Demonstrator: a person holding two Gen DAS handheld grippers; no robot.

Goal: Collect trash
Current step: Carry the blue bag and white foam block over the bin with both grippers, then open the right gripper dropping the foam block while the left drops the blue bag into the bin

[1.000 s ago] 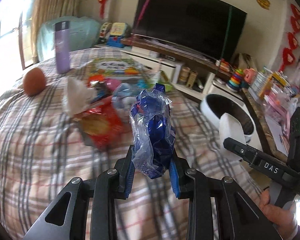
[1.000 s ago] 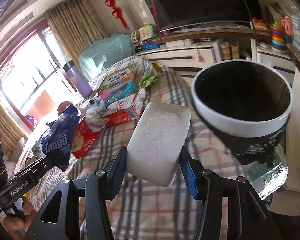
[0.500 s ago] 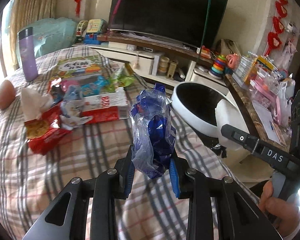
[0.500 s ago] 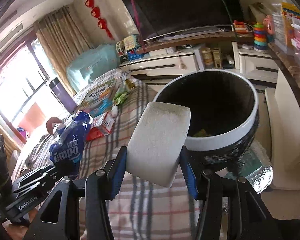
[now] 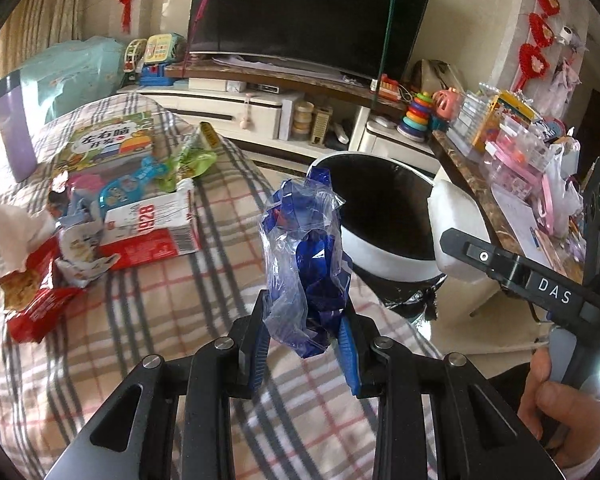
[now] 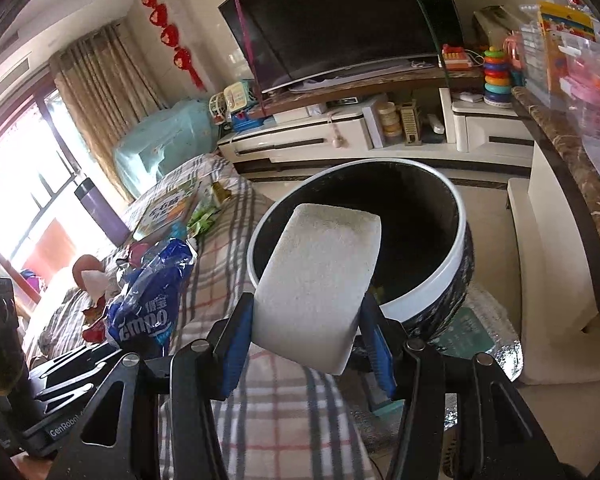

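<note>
My left gripper [image 5: 303,340] is shut on a crumpled blue plastic wrapper [image 5: 306,264] and holds it above the plaid surface, left of the bin. The wrapper also shows in the right wrist view [image 6: 150,300]. My right gripper [image 6: 306,338] is shut on a white foam block [image 6: 320,280] and holds it over the near rim of the round bin [image 6: 440,280], which has a white rim and a black inside. The bin [image 5: 388,268] and the foam block [image 5: 458,224] also show in the left wrist view.
More trash lies on the plaid surface [image 5: 172,304]: a red snack bag [image 5: 32,300], a red-and-white carton [image 5: 152,226], a green wrapper [image 5: 194,160], tissue [image 5: 16,228]. A picture book [image 5: 112,140] and purple bottle [image 5: 14,128] stand further back. A TV cabinet [image 6: 340,136] and counter [image 6: 572,184] flank the bin.
Both grippers have swung right toward the bin with their loads. The foam block has come from beside the bin to over its near rim. The bin looms larger in both views.
</note>
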